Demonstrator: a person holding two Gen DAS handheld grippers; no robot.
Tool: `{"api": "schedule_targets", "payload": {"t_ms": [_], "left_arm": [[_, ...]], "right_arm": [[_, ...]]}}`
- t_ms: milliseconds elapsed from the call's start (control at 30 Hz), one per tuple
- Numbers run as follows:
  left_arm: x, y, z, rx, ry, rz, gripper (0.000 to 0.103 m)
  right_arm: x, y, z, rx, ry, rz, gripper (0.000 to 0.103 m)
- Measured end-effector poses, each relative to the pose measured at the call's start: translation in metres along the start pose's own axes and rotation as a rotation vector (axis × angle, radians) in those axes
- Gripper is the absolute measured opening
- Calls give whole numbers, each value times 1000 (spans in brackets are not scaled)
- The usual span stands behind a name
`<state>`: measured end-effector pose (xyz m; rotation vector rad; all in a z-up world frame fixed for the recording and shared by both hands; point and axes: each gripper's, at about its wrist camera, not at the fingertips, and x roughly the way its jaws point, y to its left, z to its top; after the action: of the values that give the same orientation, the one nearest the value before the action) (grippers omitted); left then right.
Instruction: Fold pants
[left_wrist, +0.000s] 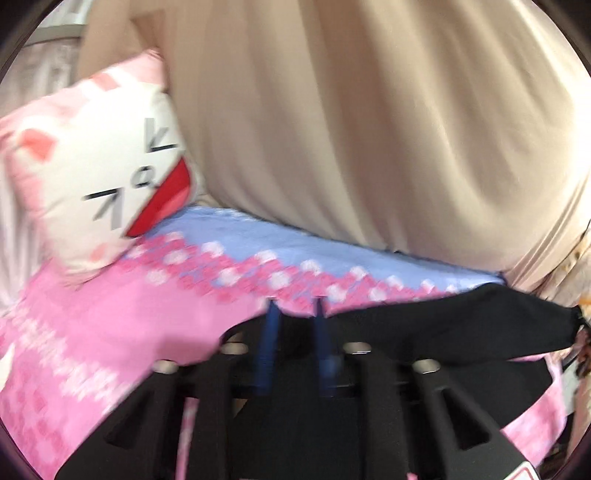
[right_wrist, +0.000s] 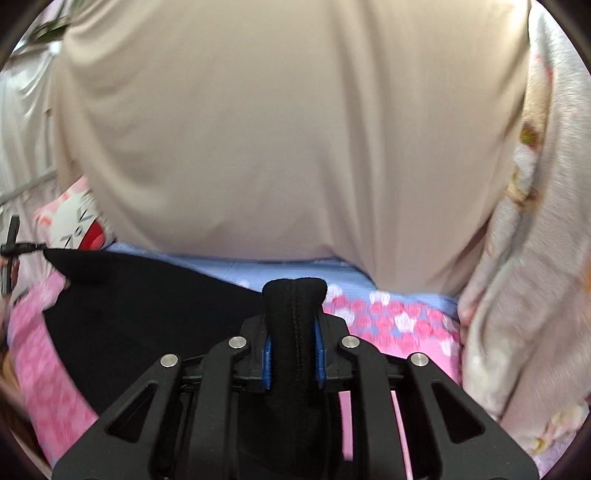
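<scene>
Pink and blue bedding (left_wrist: 92, 325) covers the bed, with a white and pink pillow (left_wrist: 92, 177) at its far left corner and a big tan cloth (right_wrist: 288, 140) hanging along the far edge. Black pants (right_wrist: 147, 306) are lifted over the middle of the bed, stretched from one side to the other. The right gripper (right_wrist: 294, 314) is pinched tight on a bunched edge of them, and the left gripper (left_wrist: 295, 306) is squeezed shut on their other edge.
</scene>
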<state>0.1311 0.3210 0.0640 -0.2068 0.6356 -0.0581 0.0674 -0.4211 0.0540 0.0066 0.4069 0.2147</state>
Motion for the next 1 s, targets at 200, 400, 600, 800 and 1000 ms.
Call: {"api": "schedule_targets", "payload": {"t_ms": [200,400,600,800,1000], "left_arm": [[0,38,-94,-30,184,129,7],[25,19,-112,-112,263,60,79],[79,-4,-95,-194,317,11,92],[120,-6,-94,-207,411,18,20],[33,2,-42,-209,217,-154,4]], "right_arm": [[-8,1,-78,8,113,-19,16],[-11,2,-102,74,120,-53,16],[-7,6,-93,98,86,-40,16],[-3,2,-93,119,84,-40,17],[-8,8,-78,69,52,-69,17]]}}
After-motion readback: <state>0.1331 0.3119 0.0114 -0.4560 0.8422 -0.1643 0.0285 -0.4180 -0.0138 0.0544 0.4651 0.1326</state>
